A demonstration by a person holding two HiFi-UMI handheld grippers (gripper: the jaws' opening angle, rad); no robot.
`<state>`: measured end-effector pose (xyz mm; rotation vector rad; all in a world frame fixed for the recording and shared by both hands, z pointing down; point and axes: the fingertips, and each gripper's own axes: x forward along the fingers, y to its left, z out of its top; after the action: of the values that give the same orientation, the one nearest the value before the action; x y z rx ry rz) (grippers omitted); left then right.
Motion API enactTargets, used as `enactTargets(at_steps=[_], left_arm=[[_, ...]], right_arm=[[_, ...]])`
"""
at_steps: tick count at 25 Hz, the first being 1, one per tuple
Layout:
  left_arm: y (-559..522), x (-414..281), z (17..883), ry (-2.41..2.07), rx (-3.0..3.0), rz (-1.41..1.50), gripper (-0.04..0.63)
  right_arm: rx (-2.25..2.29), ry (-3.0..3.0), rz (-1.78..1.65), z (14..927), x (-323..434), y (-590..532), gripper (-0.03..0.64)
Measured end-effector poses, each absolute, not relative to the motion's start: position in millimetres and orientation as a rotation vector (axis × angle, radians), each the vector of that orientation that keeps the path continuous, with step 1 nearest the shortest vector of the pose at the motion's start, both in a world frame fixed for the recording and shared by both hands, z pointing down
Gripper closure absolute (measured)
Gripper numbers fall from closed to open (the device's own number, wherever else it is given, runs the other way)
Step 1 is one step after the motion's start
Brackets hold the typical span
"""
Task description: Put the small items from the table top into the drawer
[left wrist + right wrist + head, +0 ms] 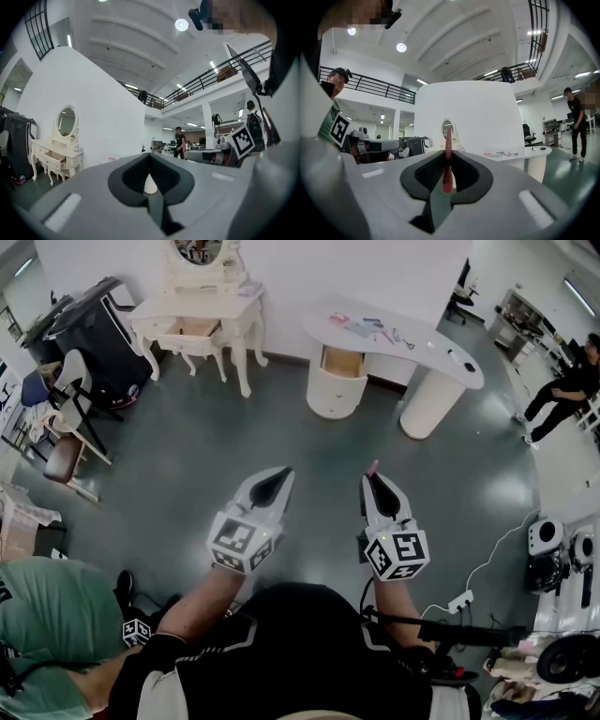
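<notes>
A white curved table point(427, 352) stands far ahead, with small items point(375, 331) on its top and an open drawer point(341, 362) in its round pedestal. Both grippers hover over the grey floor, well short of it. My right gripper point(375, 486) is shut on a thin flat pink item point(372, 468) that sticks out past its tips. In the right gripper view the pink item point(448, 140) stands upright between the jaws of that gripper point(448, 154), with the table point(529, 152) beyond. My left gripper point(272, 486) is shut with nothing in it, as the left gripper view point(150, 161) also shows.
A white dressing table point(202, 310) with a mirror and an open drawer stands at the back left, beside a black case point(89, 329) and chairs point(70, 390). One person point(567, 390) stands at far right, another in green point(47, 615) at lower left. A power strip point(461, 601) lies on the floor.
</notes>
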<state>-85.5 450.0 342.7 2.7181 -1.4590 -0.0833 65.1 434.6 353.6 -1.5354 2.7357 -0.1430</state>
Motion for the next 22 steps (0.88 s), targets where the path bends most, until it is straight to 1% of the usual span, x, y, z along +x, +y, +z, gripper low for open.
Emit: enactTargets(at_steps=[8, 22], left_arm=[[450.1, -108.0, 342.1, -1.456, 2.719, -0.092, 0.595], [457.4, -171.2, 338.2, -1.437, 2.748, -0.147, 0.595]], right_arm=[[-1.535, 2.748, -0.144, 351.5, 42.9, 433.6, 0.566], [-1.587, 2.724, -0.103, 344.8, -9.5, 439.9, 0.566]])
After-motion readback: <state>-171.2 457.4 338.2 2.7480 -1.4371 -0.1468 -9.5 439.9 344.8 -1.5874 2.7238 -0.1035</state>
